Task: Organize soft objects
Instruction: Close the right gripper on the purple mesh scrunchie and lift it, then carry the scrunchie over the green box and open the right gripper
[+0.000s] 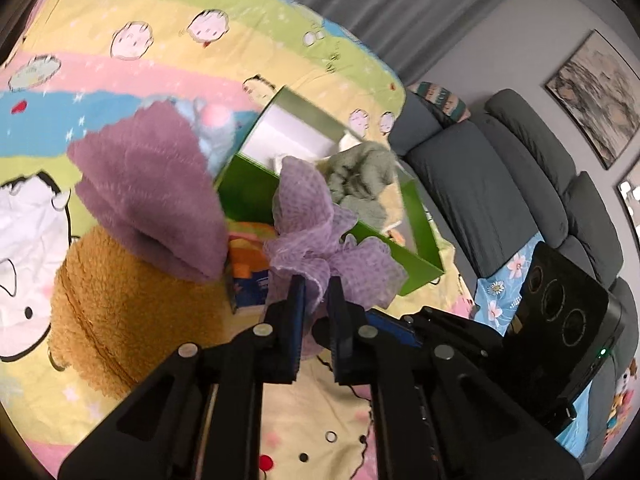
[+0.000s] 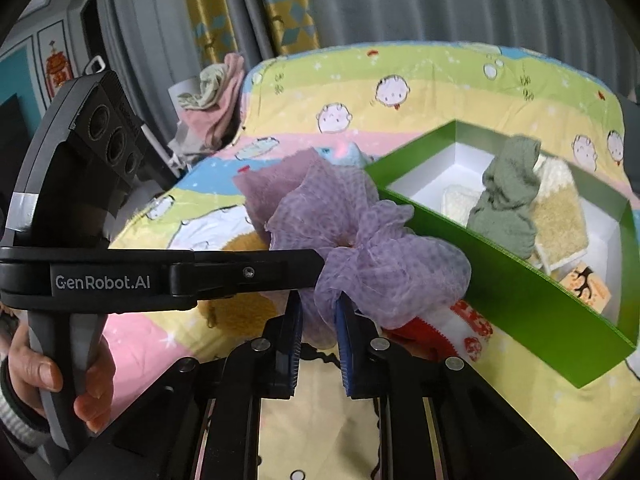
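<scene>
A lilac mesh cloth (image 1: 316, 240) hangs bunched just above the bed, held from two sides. My left gripper (image 1: 319, 292) is shut on its lower folds. In the right wrist view my right gripper (image 2: 319, 312) is shut on the same cloth (image 2: 360, 240), and the left gripper (image 2: 318, 260) reaches in from the left and pinches it higher up. Just behind it stands a green box (image 2: 500, 280) with a grey-green cloth (image 2: 508, 192) and a beige fluffy cloth (image 2: 560, 212) inside. A purple towel (image 1: 152, 184) and a brown plush (image 1: 120, 312) lie to the left.
The bed has a colourful cartoon quilt (image 2: 400, 64). A red and white fabric item (image 2: 460, 320) lies in front of the box. A grey sofa (image 1: 480, 184) stands to the right, a heap of clothes (image 2: 212, 96) at the far left. A person's hand (image 2: 36, 372) holds the left tool.
</scene>
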`<state>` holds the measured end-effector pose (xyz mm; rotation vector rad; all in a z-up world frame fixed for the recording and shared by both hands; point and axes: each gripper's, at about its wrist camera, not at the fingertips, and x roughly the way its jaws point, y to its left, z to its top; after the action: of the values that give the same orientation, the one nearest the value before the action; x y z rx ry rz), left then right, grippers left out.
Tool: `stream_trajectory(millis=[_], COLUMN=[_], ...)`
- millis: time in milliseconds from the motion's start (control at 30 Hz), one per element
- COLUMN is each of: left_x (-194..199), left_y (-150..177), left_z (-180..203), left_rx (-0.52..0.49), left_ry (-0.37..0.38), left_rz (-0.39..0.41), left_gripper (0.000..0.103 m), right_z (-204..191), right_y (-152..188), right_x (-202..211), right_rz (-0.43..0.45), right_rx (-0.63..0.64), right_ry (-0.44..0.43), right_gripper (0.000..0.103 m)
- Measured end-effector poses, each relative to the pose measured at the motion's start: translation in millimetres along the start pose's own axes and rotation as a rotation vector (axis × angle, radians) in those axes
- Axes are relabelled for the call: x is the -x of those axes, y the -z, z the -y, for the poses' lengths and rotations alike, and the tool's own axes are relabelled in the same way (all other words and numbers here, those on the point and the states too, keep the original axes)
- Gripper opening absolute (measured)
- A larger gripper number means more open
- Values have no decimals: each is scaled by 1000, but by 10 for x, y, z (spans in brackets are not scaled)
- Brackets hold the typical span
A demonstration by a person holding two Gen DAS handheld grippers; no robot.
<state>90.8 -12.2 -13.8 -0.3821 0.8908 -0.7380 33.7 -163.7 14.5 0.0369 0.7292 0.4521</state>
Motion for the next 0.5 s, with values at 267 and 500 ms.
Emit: stream_trajectory(millis=[267,500], left_x=[187,60], left_y=[-168,-598], left_z=[298,531], left_rx=[-67,-119], left_ry=[35,40], left_rz=[56,77], left_gripper=[7,7], right_z=[-60,112], right_y=[-214,-519], right_x=[382,488], right_rz=[93,156], right_rx=[38,53], right_ry=[22,80], right_gripper=[18,18])
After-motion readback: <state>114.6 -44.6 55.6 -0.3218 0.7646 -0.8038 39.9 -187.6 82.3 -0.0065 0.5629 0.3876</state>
